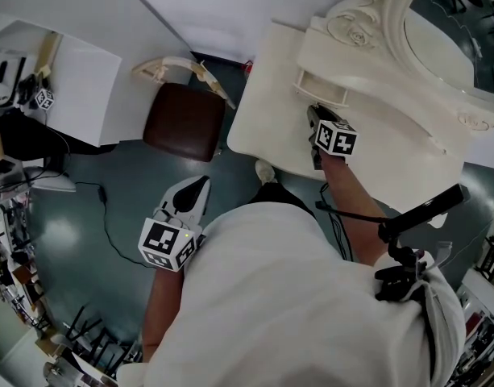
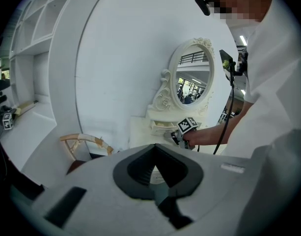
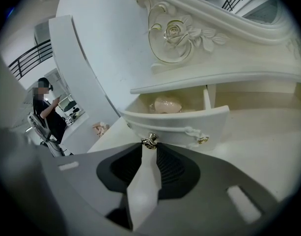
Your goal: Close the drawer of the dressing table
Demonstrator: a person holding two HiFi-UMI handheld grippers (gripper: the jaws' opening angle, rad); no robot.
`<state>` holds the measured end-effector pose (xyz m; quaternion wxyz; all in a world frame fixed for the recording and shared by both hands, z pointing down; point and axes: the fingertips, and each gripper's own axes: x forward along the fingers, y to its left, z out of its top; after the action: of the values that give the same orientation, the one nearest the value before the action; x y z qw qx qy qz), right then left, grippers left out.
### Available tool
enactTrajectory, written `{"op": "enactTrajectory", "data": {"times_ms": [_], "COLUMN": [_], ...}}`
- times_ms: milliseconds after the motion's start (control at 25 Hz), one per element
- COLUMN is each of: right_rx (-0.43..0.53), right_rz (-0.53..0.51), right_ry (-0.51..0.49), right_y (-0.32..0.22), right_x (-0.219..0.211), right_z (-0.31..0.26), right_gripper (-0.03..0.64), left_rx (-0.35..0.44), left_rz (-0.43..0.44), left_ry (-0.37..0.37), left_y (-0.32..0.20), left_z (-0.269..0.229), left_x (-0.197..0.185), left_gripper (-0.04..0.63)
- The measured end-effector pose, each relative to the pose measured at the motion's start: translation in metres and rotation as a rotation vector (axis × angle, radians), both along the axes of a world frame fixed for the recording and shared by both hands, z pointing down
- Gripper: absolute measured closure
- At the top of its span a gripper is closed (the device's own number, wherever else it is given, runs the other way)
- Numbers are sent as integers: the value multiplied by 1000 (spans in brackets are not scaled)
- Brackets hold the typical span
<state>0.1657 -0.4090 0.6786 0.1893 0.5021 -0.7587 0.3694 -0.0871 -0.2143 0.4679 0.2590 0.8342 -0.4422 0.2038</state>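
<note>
The white dressing table [image 1: 263, 111] carries an oval mirror [image 1: 448, 31], and its small drawer [image 1: 323, 87] stands pulled out under the mirror base. In the right gripper view the curved drawer front [image 3: 189, 122] is close ahead, with a pale rounded thing [image 3: 168, 103] inside. My right gripper [image 1: 313, 119] is at that front, its tips [image 3: 149, 149] closed on either side of the gold drawer knob [image 3: 149, 141]. My left gripper [image 1: 200, 185] hangs low over the floor beside the table, shut and holding nothing [image 2: 155, 146].
A chair with a brown seat [image 1: 184, 119] stands left of the table. A white desk [image 1: 77, 87] is at far left, and a black cable [image 1: 110, 224] runs across the floor. A second gold fitting [image 3: 203, 139] sits on the drawer front. Another person [image 3: 47, 112] stands far off.
</note>
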Motion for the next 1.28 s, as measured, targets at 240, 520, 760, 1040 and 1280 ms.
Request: {"op": "enactTrajectory", "data": {"times_ms": [240, 520, 760, 1040, 1280], "right_rx": [-3, -8, -5, -5, 2], "right_rz": [-6, -15, -13, -7, 2], "right_ry": [4, 5, 8, 4, 6], "right_y": [1, -22, -29, -42, -48], "right_x": [1, 9, 7, 8, 11], "right_z": [0, 15, 7, 7, 2], "right_gripper": [525, 528, 529, 529, 531], "left_rx": [2, -3, 0, -2, 4], "left_rz": [9, 6, -5, -9, 2], "left_ry": [-6, -13, -10, -7, -3], "left_y": [-7, -27, -27, -35, -40], "left_z": [-1, 11, 4, 6, 2], "left_x": [5, 14, 8, 8, 8], "left_gripper": [594, 594, 594, 594, 594]}}
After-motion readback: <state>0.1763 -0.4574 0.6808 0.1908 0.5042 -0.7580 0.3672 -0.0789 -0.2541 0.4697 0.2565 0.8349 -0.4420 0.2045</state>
